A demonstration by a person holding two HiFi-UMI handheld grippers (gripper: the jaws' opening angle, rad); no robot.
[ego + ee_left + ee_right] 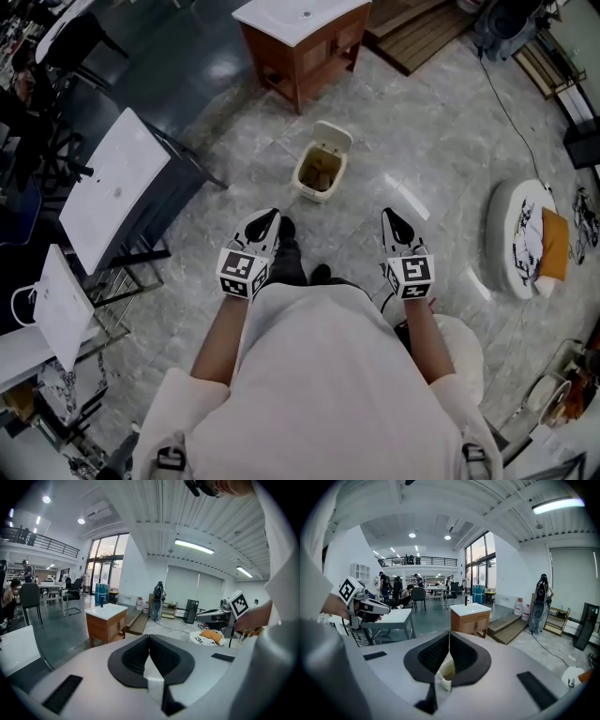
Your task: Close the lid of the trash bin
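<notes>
Bin [320, 174] open, L gripper [271, 217], R gripper [390, 217] (both closed)

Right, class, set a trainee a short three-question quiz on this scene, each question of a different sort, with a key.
1. True or false: the lid of the trash bin stands open.
2. What stands on the floor beyond the bin? A a wooden cabinet with a white top; B a stepladder; C a fridge.
3. Fill in: the fingers of the left gripper and of the right gripper are closed ____, with nothing held.

Key: 1 true; 2 A; 3 together.
</notes>
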